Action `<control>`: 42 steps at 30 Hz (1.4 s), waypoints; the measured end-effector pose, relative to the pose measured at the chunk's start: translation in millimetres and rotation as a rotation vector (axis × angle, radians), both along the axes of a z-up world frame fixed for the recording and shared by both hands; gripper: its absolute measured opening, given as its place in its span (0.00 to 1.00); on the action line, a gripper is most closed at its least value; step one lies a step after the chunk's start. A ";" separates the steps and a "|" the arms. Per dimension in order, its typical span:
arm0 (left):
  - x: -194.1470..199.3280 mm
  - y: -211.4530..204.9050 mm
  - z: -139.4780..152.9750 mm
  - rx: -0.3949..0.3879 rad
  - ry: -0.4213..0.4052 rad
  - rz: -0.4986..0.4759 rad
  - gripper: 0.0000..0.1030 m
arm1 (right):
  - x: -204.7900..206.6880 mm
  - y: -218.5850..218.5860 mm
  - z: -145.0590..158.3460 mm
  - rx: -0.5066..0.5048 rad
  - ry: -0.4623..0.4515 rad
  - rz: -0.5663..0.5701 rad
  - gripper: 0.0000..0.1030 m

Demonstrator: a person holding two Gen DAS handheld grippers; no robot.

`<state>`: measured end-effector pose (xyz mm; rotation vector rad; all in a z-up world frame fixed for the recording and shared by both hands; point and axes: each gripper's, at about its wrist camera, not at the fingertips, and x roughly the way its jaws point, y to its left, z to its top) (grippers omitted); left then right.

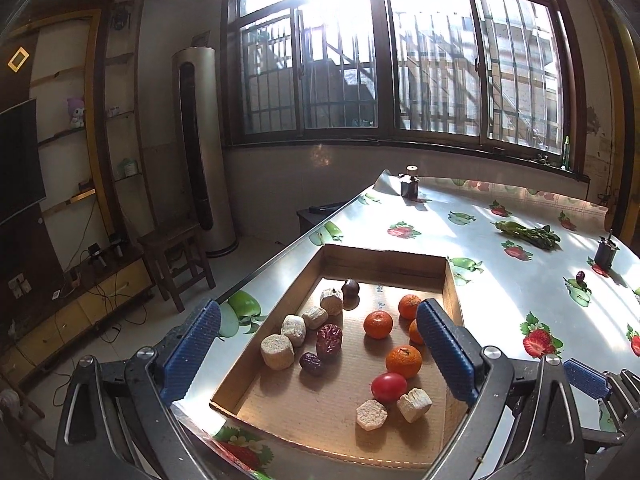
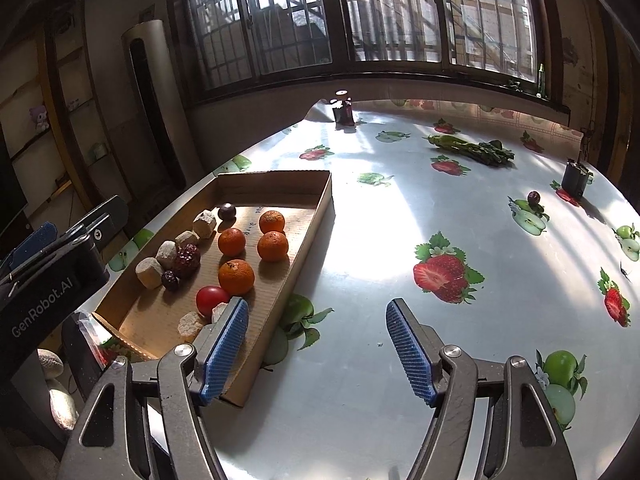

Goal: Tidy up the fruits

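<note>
both tools agape, l over box

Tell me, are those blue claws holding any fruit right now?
No. The left gripper and right gripper are both open and empty, nothing between their pads.

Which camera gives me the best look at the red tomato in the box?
Left wrist: the tomato sits whole and unblocked. In the right wrist view the tomato is smaller, with a pale chunk overlapping its lower edge.
</note>
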<state>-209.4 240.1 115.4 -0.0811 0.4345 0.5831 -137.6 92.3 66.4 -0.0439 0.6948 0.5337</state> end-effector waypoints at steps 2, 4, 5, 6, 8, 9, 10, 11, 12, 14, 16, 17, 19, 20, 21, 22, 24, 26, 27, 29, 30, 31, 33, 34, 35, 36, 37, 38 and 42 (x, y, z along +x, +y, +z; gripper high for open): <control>-1.5 0.5 1.3 0.000 -0.004 0.003 0.96 | -0.5 -0.3 0.6 0.000 -0.003 -0.002 0.74; -1.7 0.7 1.3 0.000 -0.004 0.004 0.96 | -1.5 -0.8 1.2 -0.001 -0.005 -0.003 0.74; -2.9 0.7 2.1 0.001 -0.008 0.007 0.96 | -2.6 -0.5 1.6 -0.002 -0.008 -0.003 0.74; -5.0 0.6 3.1 0.000 -0.016 0.009 0.96 | -3.5 -0.2 2.1 -0.005 -0.011 -0.001 0.74; -10.4 0.4 6.3 0.001 -0.038 0.019 0.96 | -6.3 0.3 3.2 -0.009 -0.021 0.000 0.74; -12.6 0.0 8.0 0.003 -0.047 0.025 0.96 | -7.8 0.8 3.9 -0.012 -0.028 0.001 0.74; -15.1 -0.4 9.9 0.004 -0.056 0.032 0.96 | -9.3 1.2 4.7 -0.015 -0.035 0.001 0.74; -18.2 -0.8 11.7 0.006 -0.067 0.040 0.96 | -10.8 1.6 5.8 -0.018 -0.043 0.001 0.74; -22.6 -1.1 13.2 0.008 -0.080 0.049 0.97 | -12.4 1.8 6.7 -0.020 -0.049 0.002 0.74; -31.2 -1.8 14.8 0.012 -0.112 0.064 0.97 | -14.6 2.1 8.0 -0.020 -0.058 0.003 0.74; -39.3 -4.2 15.3 0.021 -0.144 0.075 0.97 | -16.8 2.2 9.2 -0.021 -0.063 0.006 0.74; -41.4 -5.7 15.7 0.029 -0.151 0.079 0.98 | -18.0 2.2 9.3 -0.021 -0.066 0.007 0.74; -44.0 -10.0 16.2 0.051 -0.157 0.076 1.00 | -20.1 2.7 9.6 -0.023 -0.069 0.010 0.74; -44.2 -12.1 16.4 0.059 -0.156 0.071 1.00 | -21.4 3.1 10.0 -0.024 -0.070 0.012 0.74; -44.5 -13.6 16.8 0.063 -0.154 0.067 1.00 | -22.8 3.6 10.5 -0.025 -0.072 0.014 0.74; -45.3 -14.2 16.8 0.063 -0.154 0.060 1.00 | -24.0 3.7 11.0 -0.026 -0.076 0.015 0.75; -45.5 -15.1 16.3 0.053 -0.149 0.041 1.00 | -27.4 4.3 12.4 -0.031 -0.088 0.018 0.75; -44.3 -14.6 15.4 0.030 -0.133 0.017 1.00 | -31.1 4.6 13.9 -0.038 -0.104 0.016 0.76; -43.3 -13.1 15.4 0.018 -0.124 0.008 1.00 | -32.2 4.7 14.4 -0.040 -0.111 0.015 0.78; -40.7 -11.1 13.3 -0.004 -0.099 -0.001 1.00 | -34.0 5.3 15.1 -0.046 -0.122 0.013 0.80; -39.4 -9.8 12.2 -0.014 -0.089 -0.002 1.00 | -34.6 5.6 15.0 -0.048 -0.124 0.014 0.81; -38.0 -8.6 10.9 -0.024 -0.081 -0.006 1.00 | -35.0 6.1 14.7 -0.050 -0.124 0.015 0.81; -36.7 -7.1 7.8 -0.040 -0.065 -0.009 1.00 | -35.8 7.0 13.5 -0.056 -0.120 0.018 0.82; -36.0 -6.7 6.9 -0.043 -0.059 -0.008 1.00 | -36.1 7.5 12.9 -0.058 -0.119 0.019 0.82; -35.6 -6.5 5.8 -0.044 -0.054 -0.006 1.00 | -36.6 7.8 12.7 -0.059 -0.118 0.019 0.82; -34.9 -6.4 5.0 -0.047 -0.049 -0.008 1.00 | -36.8 8.0 12.5 -0.060 -0.118 0.019 0.82; -34.3 -5.7 4.5 -0.054 -0.045 -0.012 1.00 | -36.8 8.0 12.4 -0.061 -0.119 0.020 0.82; -33.6 -4.9 3.7 -0.065 -0.042 -0.019 1.00 | -37.0 8.3 12.2 -0.061 -0.120 0.021 0.82; -30.1 -0.5 0.5 -0.101 -0.021 -0.033 1.00 | -39.9 9.9 11.6 -0.064 -0.130 0.028 0.85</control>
